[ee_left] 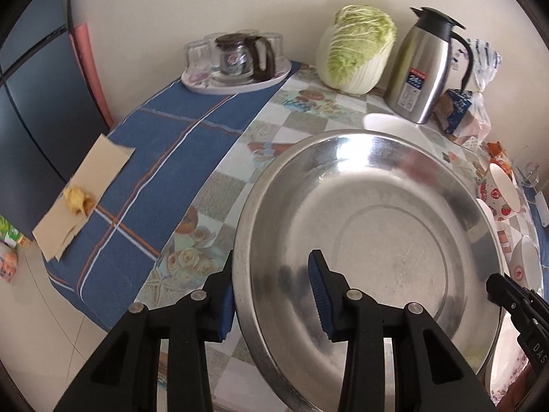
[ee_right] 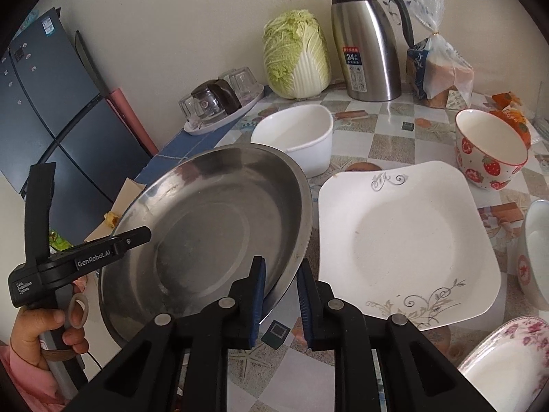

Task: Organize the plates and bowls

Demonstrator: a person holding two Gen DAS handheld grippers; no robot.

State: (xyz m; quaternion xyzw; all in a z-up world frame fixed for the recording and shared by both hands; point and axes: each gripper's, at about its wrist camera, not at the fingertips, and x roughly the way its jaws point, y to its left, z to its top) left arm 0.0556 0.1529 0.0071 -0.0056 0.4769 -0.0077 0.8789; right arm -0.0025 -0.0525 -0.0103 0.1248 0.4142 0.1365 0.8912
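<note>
A large steel plate (ee_left: 377,226) is tilted above the table; it also shows in the right wrist view (ee_right: 206,226). My left gripper (ee_left: 274,295) straddles its left rim, jaws wide, not pinching. My right gripper (ee_right: 281,305) straddles its right rim, jaws narrowly apart around the edge. A square white plate (ee_right: 405,240) lies to the right on the table. A white bowl (ee_right: 298,137) stands behind the steel plate. A strawberry bowl (ee_right: 487,151) stands at the right. A white bowl (ee_right: 535,254) and a floral plate (ee_right: 507,367) sit at the right edge.
A steel thermos jug (ee_right: 367,41), a cabbage (ee_right: 295,55), a bread bag (ee_right: 435,68) and a tray of glasses (ee_right: 219,103) line the back wall. A blue cloth (ee_left: 164,158) with cardboard (ee_left: 82,192) covers the table's left end.
</note>
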